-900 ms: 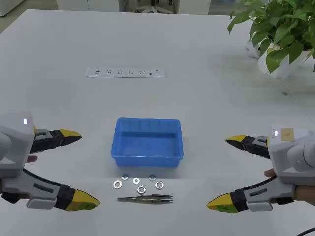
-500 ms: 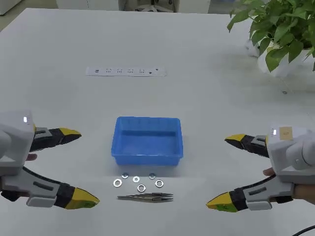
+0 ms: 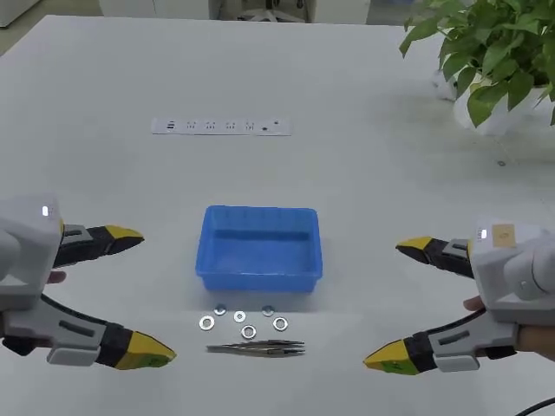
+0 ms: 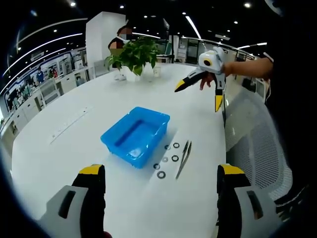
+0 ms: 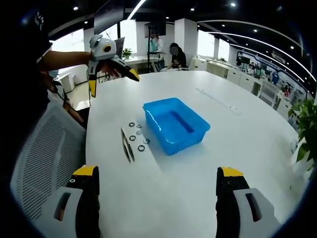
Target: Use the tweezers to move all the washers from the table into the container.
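The left tongs (image 3: 154, 295) hover above the near-left part of the counter (image 3: 364, 173), jaws spread wide with nothing between them, their yellow-and-black tips pointing right toward the middle. The right tongs (image 3: 384, 303) mirror them at the near right, jaws just as wide and bare, tips pointing left. Both are well apart from everything on the counter, and a hand grips each from behind.

Between the two, nearest the person, the tweezers (image 3: 256, 348) lie flat with their length running left to right, touched by neither pair of tongs. Just beyond them sit six washers (image 3: 249, 333), a loose cluster of small silver rings lying flat on the white surface, close to one another but separate. The nearest washer is just beside the tweezers, though whether they touch is too fine to tell.

Just past the washers stands the blue plastic bin (image 3: 258, 279), rectangular and open-topped, its long side facing the person. No washer shows inside it.

Farther off, left of centre, a white power strip (image 3: 221, 126) lies flat, parallel to the bin's long side. A leafy potted plant (image 3: 490, 52) stands at the far right corner.

In the left gripper view, a white mesh chair (image 4: 257, 148) stands beside the near edge of the counter, and an open office with ceiling lights stretches behind.
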Motion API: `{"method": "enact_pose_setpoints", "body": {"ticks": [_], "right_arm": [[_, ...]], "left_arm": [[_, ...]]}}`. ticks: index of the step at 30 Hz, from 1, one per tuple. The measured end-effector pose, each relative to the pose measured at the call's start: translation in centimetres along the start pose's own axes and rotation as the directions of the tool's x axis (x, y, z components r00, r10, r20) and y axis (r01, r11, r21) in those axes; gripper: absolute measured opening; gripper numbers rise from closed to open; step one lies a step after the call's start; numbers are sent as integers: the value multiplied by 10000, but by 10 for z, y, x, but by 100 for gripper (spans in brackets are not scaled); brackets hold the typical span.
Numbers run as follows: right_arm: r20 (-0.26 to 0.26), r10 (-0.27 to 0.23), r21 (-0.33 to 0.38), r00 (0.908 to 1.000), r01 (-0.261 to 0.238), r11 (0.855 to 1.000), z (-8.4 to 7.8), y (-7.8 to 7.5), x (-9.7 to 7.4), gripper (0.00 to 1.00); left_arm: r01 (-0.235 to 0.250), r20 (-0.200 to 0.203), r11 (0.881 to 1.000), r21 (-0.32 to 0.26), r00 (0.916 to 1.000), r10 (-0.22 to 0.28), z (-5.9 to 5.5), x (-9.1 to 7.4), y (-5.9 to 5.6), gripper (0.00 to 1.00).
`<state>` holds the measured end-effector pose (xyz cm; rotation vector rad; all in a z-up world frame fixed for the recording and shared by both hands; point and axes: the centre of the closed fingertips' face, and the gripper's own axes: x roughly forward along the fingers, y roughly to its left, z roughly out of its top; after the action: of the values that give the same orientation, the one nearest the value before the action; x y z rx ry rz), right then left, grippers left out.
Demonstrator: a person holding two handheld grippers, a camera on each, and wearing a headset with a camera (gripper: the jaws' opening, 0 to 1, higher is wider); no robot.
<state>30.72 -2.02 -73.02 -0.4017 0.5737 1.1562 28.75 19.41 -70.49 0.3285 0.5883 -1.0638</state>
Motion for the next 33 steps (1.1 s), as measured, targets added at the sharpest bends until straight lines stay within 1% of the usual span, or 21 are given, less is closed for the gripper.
{"method": "enact_pose_setpoints", "body": {"ticks": [21,33], "right_arm": [[8,-1,-69,10000,1,10000,1,0,-2,99],[-40,54,-96,10000,-54,9999,0,1,-2,98]], "left_arm": [[89,-16,9998,156,10000,-88,4,1,-1,99],[148,-64,9996,250,9999,-146,4,2,-2,99]]}}
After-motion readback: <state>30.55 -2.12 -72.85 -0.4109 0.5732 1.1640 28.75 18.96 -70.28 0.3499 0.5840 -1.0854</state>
